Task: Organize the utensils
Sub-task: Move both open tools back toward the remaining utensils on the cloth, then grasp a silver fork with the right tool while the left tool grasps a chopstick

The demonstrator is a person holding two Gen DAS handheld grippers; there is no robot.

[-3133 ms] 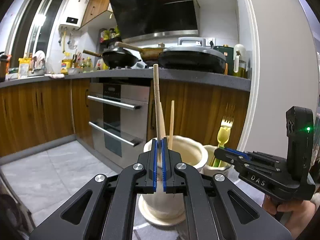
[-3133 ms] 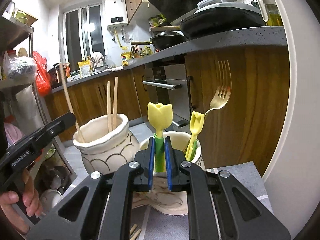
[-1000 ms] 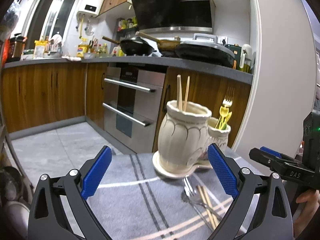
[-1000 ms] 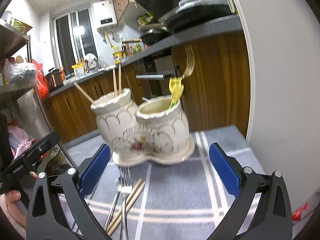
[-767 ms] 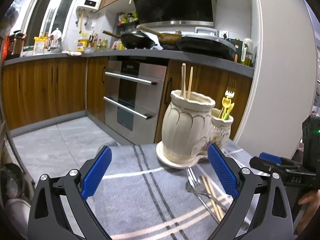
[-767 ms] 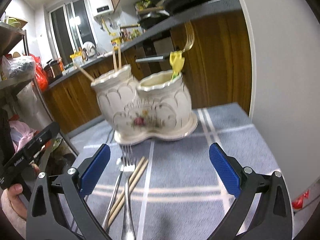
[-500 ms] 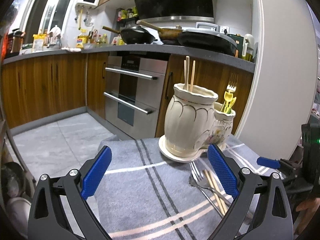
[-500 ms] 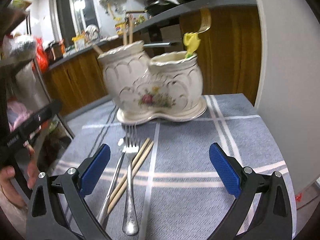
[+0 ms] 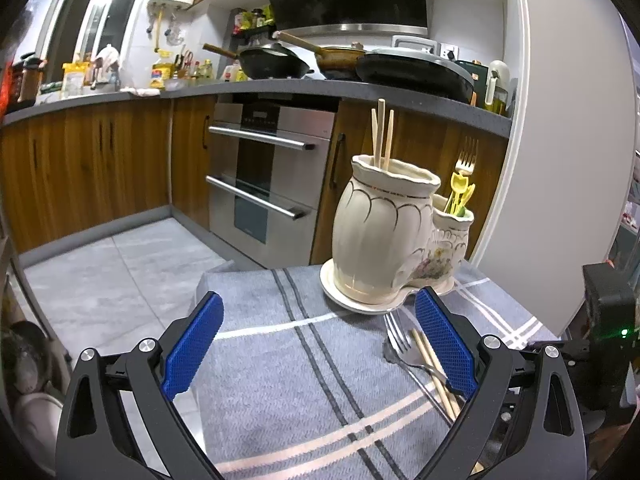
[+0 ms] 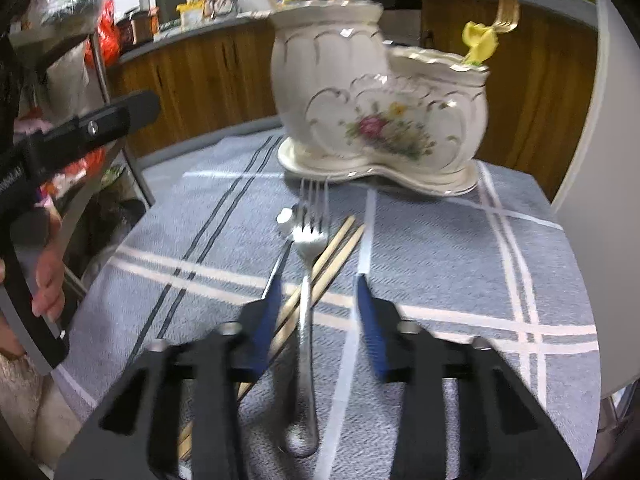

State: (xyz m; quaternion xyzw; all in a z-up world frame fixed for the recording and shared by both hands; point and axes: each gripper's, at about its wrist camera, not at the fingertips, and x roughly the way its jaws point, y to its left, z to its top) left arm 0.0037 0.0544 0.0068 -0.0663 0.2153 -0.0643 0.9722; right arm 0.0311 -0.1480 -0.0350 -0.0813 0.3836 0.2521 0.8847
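- Right gripper (image 10: 318, 308): jaws closing astride the steel fork (image 10: 306, 280) on the cloth (image 10: 460, 264), pads not yet pressing it.
- Left gripper (image 9: 316, 344): spread wide, empty.
- Ceramic holder (image 10: 380, 112): just beyond the fork's tines.
- Risk: pinching the chopsticks (image 10: 316, 276) alongside, crossed under the handle; thin handle slipping flat against the cloth.

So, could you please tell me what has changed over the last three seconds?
Both grippers let go of the utensils they had put into the holder and drew back. The right gripper came down over the fork on the cloth; its jaws are closing around it. The left gripper stays open.
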